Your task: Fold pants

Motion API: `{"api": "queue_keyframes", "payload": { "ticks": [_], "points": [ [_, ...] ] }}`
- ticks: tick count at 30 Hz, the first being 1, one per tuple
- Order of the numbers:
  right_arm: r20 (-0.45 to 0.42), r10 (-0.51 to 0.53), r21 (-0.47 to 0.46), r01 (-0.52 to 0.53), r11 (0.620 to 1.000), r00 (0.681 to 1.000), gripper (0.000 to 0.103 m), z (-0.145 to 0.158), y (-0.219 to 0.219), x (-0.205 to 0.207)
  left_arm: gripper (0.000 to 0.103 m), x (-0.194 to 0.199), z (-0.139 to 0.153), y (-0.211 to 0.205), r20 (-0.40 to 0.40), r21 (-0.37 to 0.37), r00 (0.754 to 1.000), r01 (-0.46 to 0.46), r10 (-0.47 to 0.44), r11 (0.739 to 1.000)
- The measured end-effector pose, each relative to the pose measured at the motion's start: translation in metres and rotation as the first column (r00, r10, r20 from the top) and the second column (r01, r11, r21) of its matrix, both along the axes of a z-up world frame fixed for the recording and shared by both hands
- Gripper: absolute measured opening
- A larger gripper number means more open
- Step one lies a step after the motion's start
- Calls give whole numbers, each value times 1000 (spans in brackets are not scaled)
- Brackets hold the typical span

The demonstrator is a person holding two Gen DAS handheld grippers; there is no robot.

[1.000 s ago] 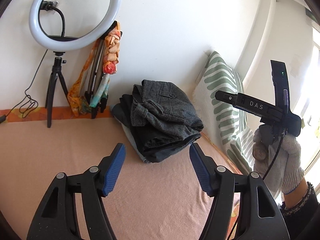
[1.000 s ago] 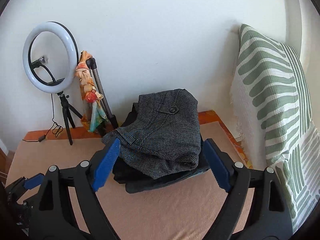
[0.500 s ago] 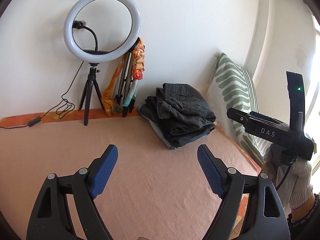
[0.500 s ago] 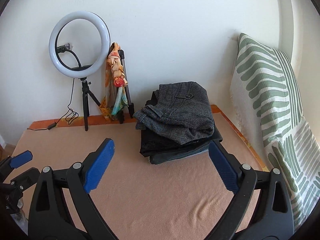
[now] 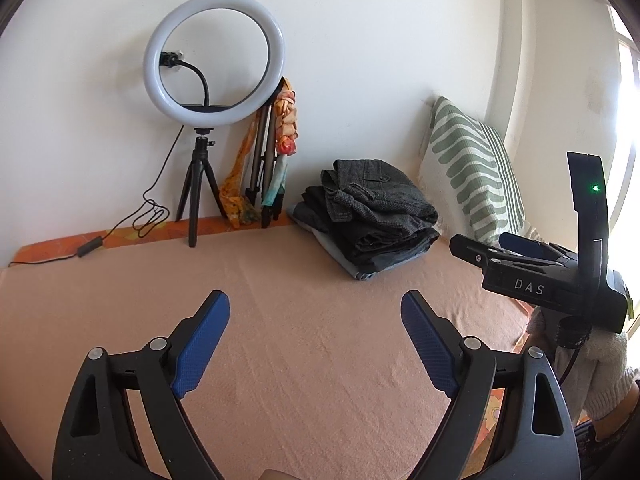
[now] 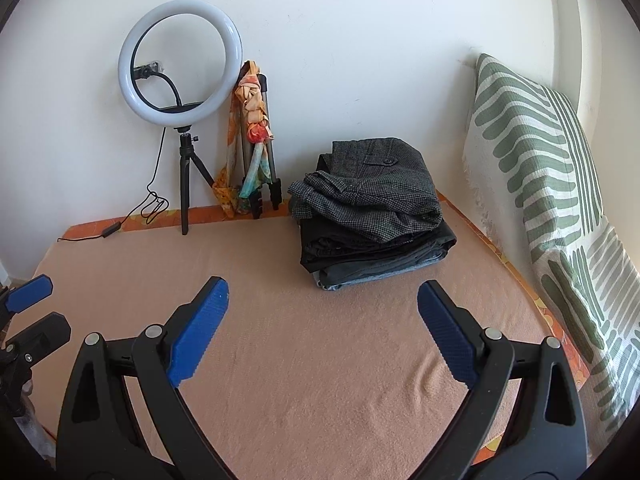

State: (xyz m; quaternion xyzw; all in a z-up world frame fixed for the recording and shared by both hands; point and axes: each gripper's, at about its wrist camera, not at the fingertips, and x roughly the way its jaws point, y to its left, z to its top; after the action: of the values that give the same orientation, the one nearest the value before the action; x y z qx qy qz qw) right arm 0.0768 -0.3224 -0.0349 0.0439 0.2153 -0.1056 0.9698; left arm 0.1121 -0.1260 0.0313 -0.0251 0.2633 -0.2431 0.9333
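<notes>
A stack of folded pants lies at the far right of the peach blanket, a grey checked pair on top and darker pairs under it. My left gripper hovers over bare blanket well short of the stack; its jaws are opening and nothing is between them. My right gripper stands open and empty, also short of the stack. In the left wrist view the right gripper shows at the right, held by a gloved hand. In the right wrist view the left gripper shows at the left edge.
A ring light on a small tripod and a folded tripod draped with an orange scarf stand against the white wall. A cable trails along the bed's far edge. A green-striped pillow leans along the right side.
Both grippers have drawn back from the pants stack, which now looks smaller and farther off. Both pairs of jaws have spread wider. The stack has not moved.
</notes>
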Motion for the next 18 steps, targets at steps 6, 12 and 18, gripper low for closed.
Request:
{"api": "queue_keyframes", "payload": {
  "ticks": [6, 12, 18],
  "points": [
    [6, -15, 36, 15, 999, 1000, 97, -11, -4, -2, 92, 5, -1, 2, 22, 6, 999, -24, 24, 1000],
    [11, -31, 44, 30, 999, 999, 97, -14, -7, -1, 102, -2, 2, 0, 90, 19, 995, -55, 53, 998],
    [17, -58, 56, 57, 997, 998, 99, -17, -11, 0, 102, 3, -7, -3, 16, 16, 999, -36, 36, 999]
  ]
}}
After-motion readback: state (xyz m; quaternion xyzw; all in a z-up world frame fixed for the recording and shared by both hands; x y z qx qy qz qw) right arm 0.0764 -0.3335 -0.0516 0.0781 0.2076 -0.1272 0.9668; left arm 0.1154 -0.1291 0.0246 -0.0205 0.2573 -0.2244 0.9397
